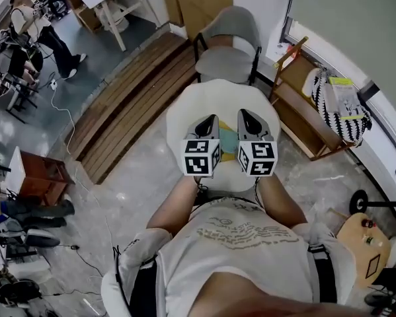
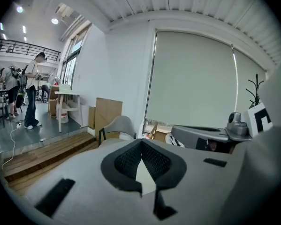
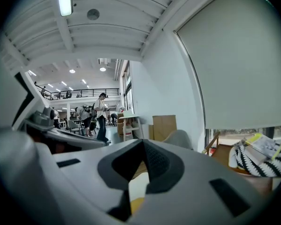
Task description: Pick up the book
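Since the round white worktop (image 1: 184, 114) looks smooth, a push from a closed claw could make trouble here. The grey left claw (image 2: 141, 143) has its jaws pressed together, with nothing in them. The grey right claw (image 3: 143, 143) looks just the same. The thin book with a blue and yellow cover (image 1: 228, 144) lies flat on the worktop, low between the two claws. I think it could slide away or fall off the edge if the claws come down before they spread. It also lies so flat that there may be little edge to pinch.

All around is a big bright room with a shiny grey floor (image 1: 138, 177). A long strip of brown wooden boards (image 1: 128, 104) runs across it. A grey padded chair (image 1: 227, 61) stands just past the worktop. A wooden rack (image 1: 303, 121) stands near the window and holds a black and white striped bag (image 1: 336, 114).
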`<state>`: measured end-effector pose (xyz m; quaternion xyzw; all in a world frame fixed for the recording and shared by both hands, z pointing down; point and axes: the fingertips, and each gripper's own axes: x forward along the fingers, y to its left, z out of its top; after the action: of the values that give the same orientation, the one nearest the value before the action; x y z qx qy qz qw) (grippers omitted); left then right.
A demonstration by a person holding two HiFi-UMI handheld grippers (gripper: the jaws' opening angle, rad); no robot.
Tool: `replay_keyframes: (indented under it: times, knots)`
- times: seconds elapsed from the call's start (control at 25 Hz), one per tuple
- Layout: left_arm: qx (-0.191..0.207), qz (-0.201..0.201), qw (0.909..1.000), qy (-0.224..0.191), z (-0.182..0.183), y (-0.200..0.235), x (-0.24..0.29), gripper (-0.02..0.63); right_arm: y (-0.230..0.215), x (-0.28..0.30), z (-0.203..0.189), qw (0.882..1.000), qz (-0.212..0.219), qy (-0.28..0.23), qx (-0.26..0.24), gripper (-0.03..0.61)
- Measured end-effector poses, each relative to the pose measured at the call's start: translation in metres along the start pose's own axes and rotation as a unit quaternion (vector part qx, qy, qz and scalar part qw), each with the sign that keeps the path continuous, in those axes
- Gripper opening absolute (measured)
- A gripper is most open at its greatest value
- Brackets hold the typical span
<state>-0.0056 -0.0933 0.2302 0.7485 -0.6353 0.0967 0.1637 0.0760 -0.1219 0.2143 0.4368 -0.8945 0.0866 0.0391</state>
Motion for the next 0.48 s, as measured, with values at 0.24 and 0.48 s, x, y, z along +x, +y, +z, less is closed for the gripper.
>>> replay_keyframes:
  times: [0.24,0.48]
  knots:
    - [0.027,-0.042,0.9987,-0.008,0.025,0.026,0.022,0.02,0.002,0.026,0.009,0.999,-0.046,-0.01,0.004,0.026]
    - [0.01,-0.075,0.9971,0.006,0.022,0.06,0.033,0.02,0.02,0.047,0.01,0.997,-0.073,-0.009,-0.009,0.026]
